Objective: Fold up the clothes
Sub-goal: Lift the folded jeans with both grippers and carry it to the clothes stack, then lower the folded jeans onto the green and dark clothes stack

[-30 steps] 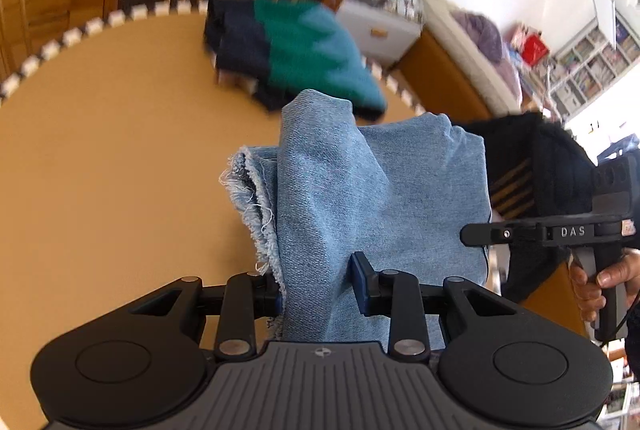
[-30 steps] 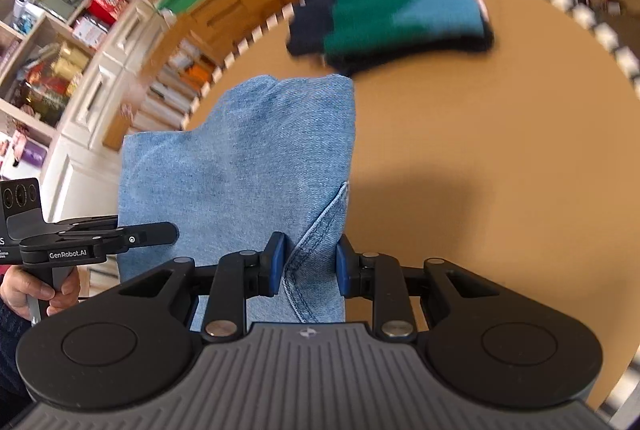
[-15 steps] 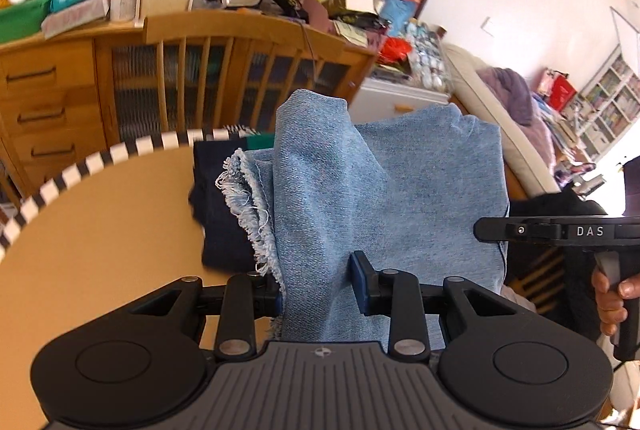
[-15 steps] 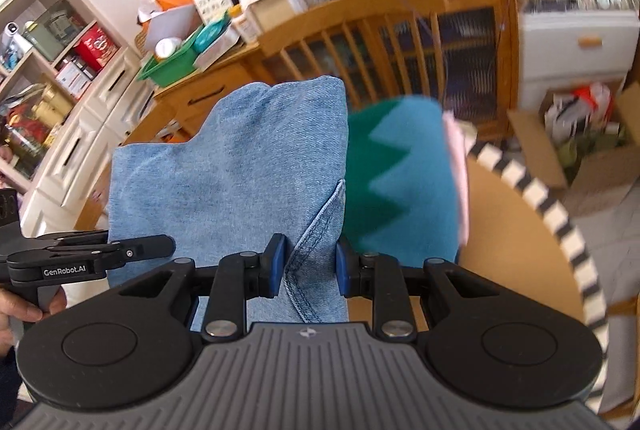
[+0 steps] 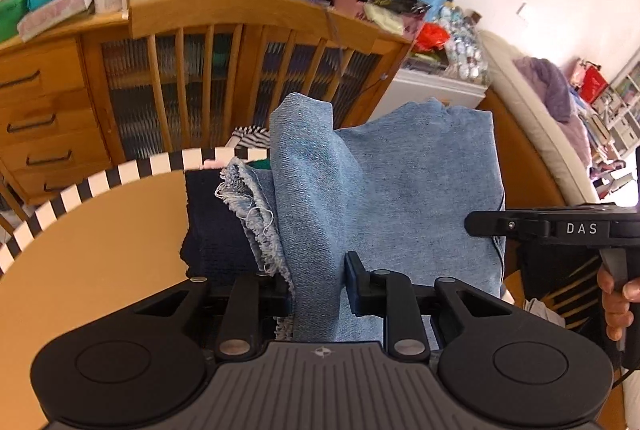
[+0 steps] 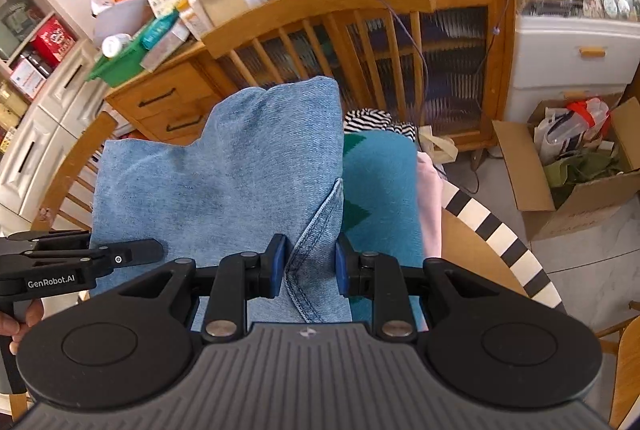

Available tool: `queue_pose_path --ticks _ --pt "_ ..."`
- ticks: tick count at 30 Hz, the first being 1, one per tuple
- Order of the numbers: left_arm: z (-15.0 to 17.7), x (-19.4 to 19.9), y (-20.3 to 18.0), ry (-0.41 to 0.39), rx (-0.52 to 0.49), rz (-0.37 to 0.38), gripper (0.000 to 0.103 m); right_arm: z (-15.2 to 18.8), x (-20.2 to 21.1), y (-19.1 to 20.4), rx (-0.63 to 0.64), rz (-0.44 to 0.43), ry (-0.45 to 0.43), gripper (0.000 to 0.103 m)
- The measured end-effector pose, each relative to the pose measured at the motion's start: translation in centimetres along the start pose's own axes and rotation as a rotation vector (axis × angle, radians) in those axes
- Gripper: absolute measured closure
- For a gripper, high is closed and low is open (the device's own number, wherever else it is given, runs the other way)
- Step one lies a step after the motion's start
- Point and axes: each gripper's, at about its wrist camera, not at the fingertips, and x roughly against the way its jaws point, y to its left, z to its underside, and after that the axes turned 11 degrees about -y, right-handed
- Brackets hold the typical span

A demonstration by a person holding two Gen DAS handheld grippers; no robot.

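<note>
Folded light-blue jeans point(image 5: 400, 198) hang in the air between both grippers, above the far edge of the round table point(image 5: 100, 230). My left gripper point(image 5: 316, 270) grips their frayed-hem side; its jaws are closing with denim between the pads. My right gripper point(image 6: 310, 258) is shut on the seamed edge of the jeans point(image 6: 224, 182). Below the jeans lies a folded navy and teal sweater point(image 6: 380, 190), its navy side point(image 5: 216, 222) showing in the left wrist view. Each gripper shows in the other's view, held by a hand point(image 5: 616, 306).
A pink garment point(image 6: 428, 198) and a striped one point(image 6: 372, 118) lie by the sweater. A wooden chair back point(image 5: 240, 14) stands just past the table's checkered rim point(image 6: 492, 222), with a cluttered cabinet point(image 6: 168, 102) behind. An open cardboard box point(image 6: 560, 190) sits on the floor at right.
Both grippers have carried the jeans across the table toward its far edge, and the jeans now hang over the sweater stack. The chair and cabinet have come much closer.
</note>
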Motion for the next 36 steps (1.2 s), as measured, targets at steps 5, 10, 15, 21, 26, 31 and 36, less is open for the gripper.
queue_pose_path --ticks 5,10,15,21,26,31,36 --pt "0.3 -3.7 1.4 0.033 0.034 -0.014 0.078 0.3 -3.1 -1.7 -0.036 0.016 0.024 0.078" --pt "0.6 -6.9 2.6 0.044 0.054 -0.049 0.072 1.0 -5.9 -3.5 -0.104 0.051 0.025 0.076" --pt "0.9 -8.5 3.4 0.018 0.040 -0.089 0.055 2.0 -7.6 -5.0 -0.147 0.083 -0.006 0.070" --pt "2.2 -8.7 5.1 -0.016 0.121 -0.107 0.027 4.1 -8.1 -6.8 -0.213 0.100 -0.061 0.041" --pt "1.7 -5.7 5.3 -0.065 0.161 -0.093 0.047 4.6 -5.6 -7.1 -0.301 0.040 -0.139 0.070" --pt "1.3 -0.3 1.6 -0.209 -0.020 -0.037 0.049 5.0 -1.2 -2.5 -0.025 -0.013 -0.196 0.081" --pt "4.0 -3.6 -1.4 -0.121 -0.161 -0.110 0.059 6.7 -2.9 -0.3 0.134 0.062 -0.152 0.082"
